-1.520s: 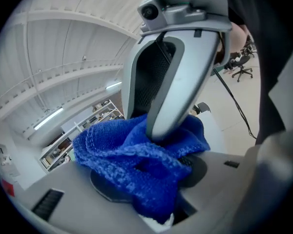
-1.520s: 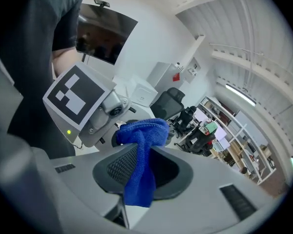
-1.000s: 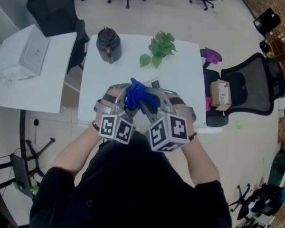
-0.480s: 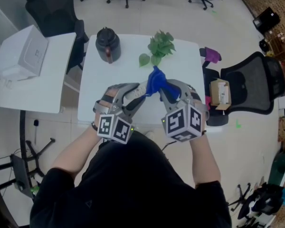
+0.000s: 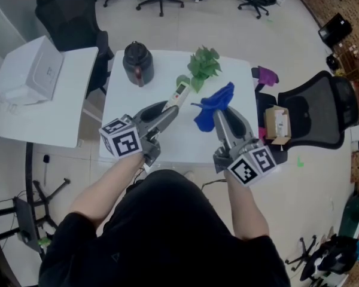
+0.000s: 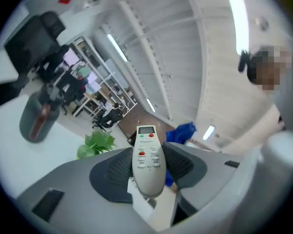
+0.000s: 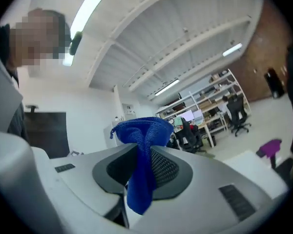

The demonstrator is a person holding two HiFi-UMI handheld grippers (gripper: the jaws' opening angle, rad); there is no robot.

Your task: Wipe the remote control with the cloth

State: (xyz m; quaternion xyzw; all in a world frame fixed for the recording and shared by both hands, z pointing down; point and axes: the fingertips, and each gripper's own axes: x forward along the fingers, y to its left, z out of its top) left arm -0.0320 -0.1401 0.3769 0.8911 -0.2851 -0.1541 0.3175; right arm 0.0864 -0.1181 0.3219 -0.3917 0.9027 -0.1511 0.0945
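Note:
My left gripper [image 5: 166, 111] is shut on the lower end of a pale grey remote control [image 5: 179, 93], held above the white table [image 5: 137, 137] with its top pointing toward the plant. In the left gripper view the remote [image 6: 147, 159] lies button-side up between the pads, display at the far end. My right gripper [image 5: 221, 117] is shut on a bunched blue cloth [image 5: 214, 105], which stands a short way right of the remote and apart from it. In the right gripper view the cloth [image 7: 142, 155] is pinched between the jaws, with folds above and a tail below.
A dark jug [image 5: 136, 61] and a small green plant [image 5: 202, 64] stand at the table's far side. A purple thing [image 5: 266, 73] and a black office chair [image 5: 314, 109] holding a cardboard box [image 5: 277, 119] are to the right. A side table with a white box [image 5: 30, 70] stands left.
The two grippers have drawn apart and rolled. The cloth came off the remote and moved right with the right gripper. The remote now shows bare, pointing toward the plant.

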